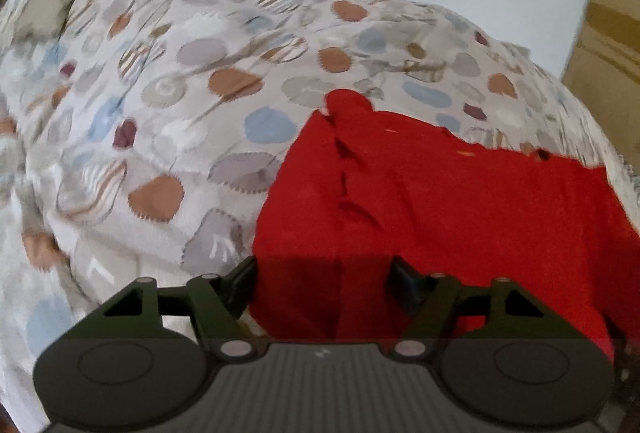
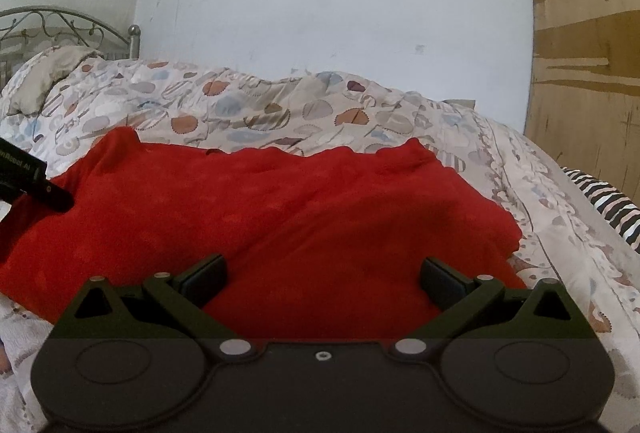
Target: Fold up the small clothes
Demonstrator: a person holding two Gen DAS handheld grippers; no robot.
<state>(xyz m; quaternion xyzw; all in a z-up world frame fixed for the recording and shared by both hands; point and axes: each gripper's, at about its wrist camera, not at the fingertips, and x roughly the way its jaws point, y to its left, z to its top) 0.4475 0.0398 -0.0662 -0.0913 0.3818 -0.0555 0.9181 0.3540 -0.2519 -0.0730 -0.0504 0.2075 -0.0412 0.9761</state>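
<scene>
A red garment lies spread on the bed, on top of a quilt printed with round patches in brown, blue, grey and dark red. The cloth looks soft and a little wrinkled, and its far edge makes a wavy line across the quilt. The right hand-held gripper is above the near part of the garment, and its two dark fingers stand wide apart with nothing between them, only the red cloth under them. The left hand-held gripper is at the left side of the same garment; its jaws are also open wide and hold nothing. One of its fingers is just over the left border of the cloth, where the red meets the quilt, and the other is over the red garment itself. In the right wrist view a dark part of the left tool shows at the left edge, over the corner of the garment. At the head of the bed there is a beige pillow and behind it a metal headboard with curled bars. Behind the bed stands a pale wall with some small marks, and to the right a wooden board. A black and white striped cloth lies at the right edge of the bed
</scene>
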